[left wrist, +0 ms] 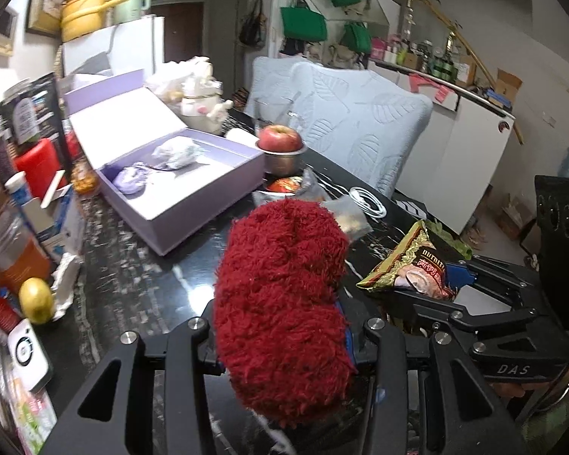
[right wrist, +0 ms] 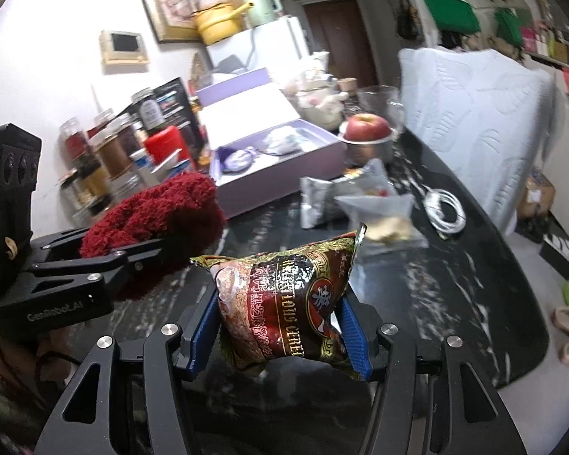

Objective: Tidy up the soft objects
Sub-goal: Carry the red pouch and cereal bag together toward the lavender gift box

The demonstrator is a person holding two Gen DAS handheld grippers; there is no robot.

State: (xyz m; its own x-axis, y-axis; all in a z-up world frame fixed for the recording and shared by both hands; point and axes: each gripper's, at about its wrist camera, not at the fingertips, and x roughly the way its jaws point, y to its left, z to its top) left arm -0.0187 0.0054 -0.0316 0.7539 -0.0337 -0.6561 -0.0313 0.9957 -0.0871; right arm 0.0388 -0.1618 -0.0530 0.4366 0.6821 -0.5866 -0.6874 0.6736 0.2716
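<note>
Transport step: left hand-held gripper (left wrist: 284,341) clamped on red fluffy bundle (left wrist: 280,303), right hand-held gripper (right wrist: 280,333) clamped on cereal pouch (right wrist: 284,299), both above bench (left wrist: 140,276); next, likely placement into lilac box (left wrist: 193,204).

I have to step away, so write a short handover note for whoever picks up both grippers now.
Left gripper: shut on the red fluffy bundle, held above the table.
Right gripper: shut on the snack packet, also lifted.
Purple box: open, two soft pieces already inside.
Left to do: likely set the bundle in the box; the packet has no evident place yet.
</note>
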